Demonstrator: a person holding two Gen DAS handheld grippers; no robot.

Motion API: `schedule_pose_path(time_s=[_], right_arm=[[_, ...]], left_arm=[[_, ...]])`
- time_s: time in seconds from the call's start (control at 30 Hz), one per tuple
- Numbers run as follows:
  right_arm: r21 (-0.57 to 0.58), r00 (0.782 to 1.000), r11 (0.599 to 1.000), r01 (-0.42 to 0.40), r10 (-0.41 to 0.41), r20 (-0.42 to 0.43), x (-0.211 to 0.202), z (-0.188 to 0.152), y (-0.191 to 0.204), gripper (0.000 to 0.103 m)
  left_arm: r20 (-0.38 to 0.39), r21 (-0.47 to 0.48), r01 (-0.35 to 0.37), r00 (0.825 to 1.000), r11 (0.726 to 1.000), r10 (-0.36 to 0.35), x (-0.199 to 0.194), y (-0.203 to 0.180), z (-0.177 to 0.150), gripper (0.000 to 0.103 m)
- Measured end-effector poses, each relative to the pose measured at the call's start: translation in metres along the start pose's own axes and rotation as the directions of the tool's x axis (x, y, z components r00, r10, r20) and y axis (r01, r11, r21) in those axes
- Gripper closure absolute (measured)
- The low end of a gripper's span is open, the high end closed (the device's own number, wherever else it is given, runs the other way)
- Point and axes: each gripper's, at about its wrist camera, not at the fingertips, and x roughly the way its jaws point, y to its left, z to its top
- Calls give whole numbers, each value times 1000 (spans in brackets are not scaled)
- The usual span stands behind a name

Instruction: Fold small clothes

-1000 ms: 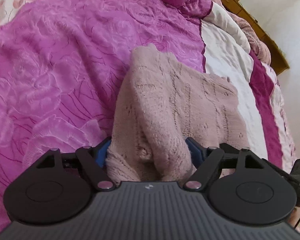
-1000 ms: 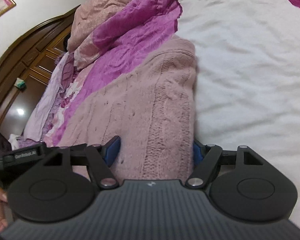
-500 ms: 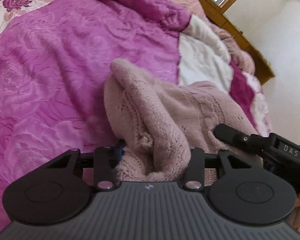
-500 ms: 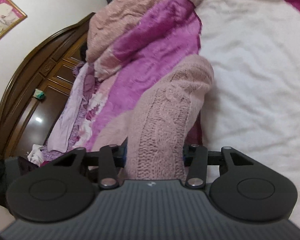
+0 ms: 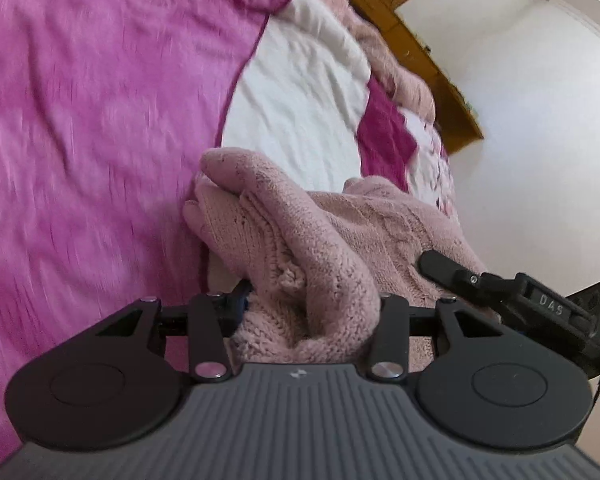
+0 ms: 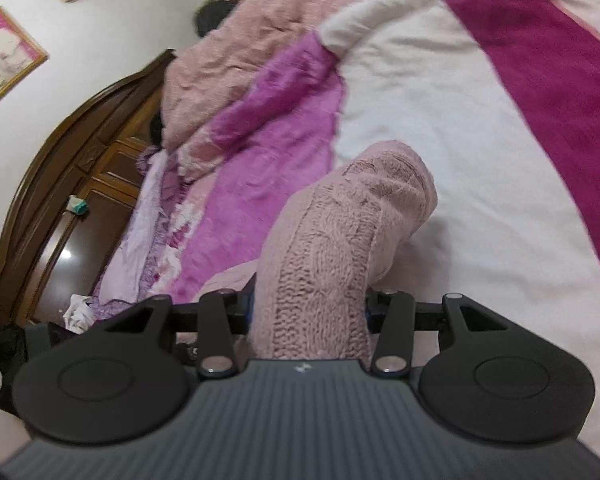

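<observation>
Left gripper is closed on a bunched fold of the pink knit sweater, its fingers pressed into the wool on both sides, the left blue pad just showing. That sweater hangs raised off the bed, its far end drooping over the seam where the magenta blanket meets the white patch (the bedding is smeared by blur). To the right in this view, the other tool's black finger lies against the knit.

Right gripper is likewise clamped on the sweater, a thick ribbed roll filling the gap between its fingers. The roll rises ahead and ends in a rounded fold above the white patch of the bed. At far left stand a dark wooden headboard and a framed picture on the wall; a crumpled pink quilt lies beyond.
</observation>
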Motion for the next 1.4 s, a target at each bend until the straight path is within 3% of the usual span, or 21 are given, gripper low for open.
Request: schedule_pose_path(time_s=[0.2,0.33,0.53,0.73,0.87,0.93,0.97,1.0,1.1,1.17,1.23,1.3,1.4], right_arm=[[56,982,985,161,-154,-108,10,-55,-51,54],[-17,982,984,176,-177,-68,15,-76,-56,45],[-102,976,973,207,-212,-40,5,-59,-43,37],[-48,984,984,174,-173,28,8,-27,-63,32],[35,988,988,148,-146,-56,38,-10,-85,32],[74,990,990,118,-112,-81,54,-6,-95,36],[69,993,993,93,-88,-73,57,-5,-96,47],[49,996,996,74,-71,-47,59,-4,-94,74],[-66,999,997,27,-25,41,54,-1,-77,76],[-169,997,985,40,-27,78,54,-2,-67,76],[-221,992,969,113,-99,76,65,-3,-65,76],[-196,986,966,168,-160,53,79,-2,-76,75],[-77,990,988,137,-135,37,79,0,-93,71]], left_arm=[[-98,40,-151,983,988,155,27,14,-54,53],[-108,-19,-131,986,991,129,23,24,-56,52],[-57,75,-177,982,981,181,18,5,-33,50],[-36,44,-187,981,981,189,36,9,-2,48],[-16,61,-197,980,978,199,53,8,11,48],[-7,72,-184,983,980,185,62,10,15,50],[8,84,-171,985,982,171,64,9,15,55],[35,111,-160,987,981,157,63,6,15,69],[115,201,-156,984,967,135,57,-2,11,74],[128,232,-222,972,947,197,63,-3,8,75],[121,237,-284,958,929,262,75,5,7,75],[121,204,-264,962,943,244,80,16,9,74],[109,174,-245,967,954,228,79,22,13,74]])
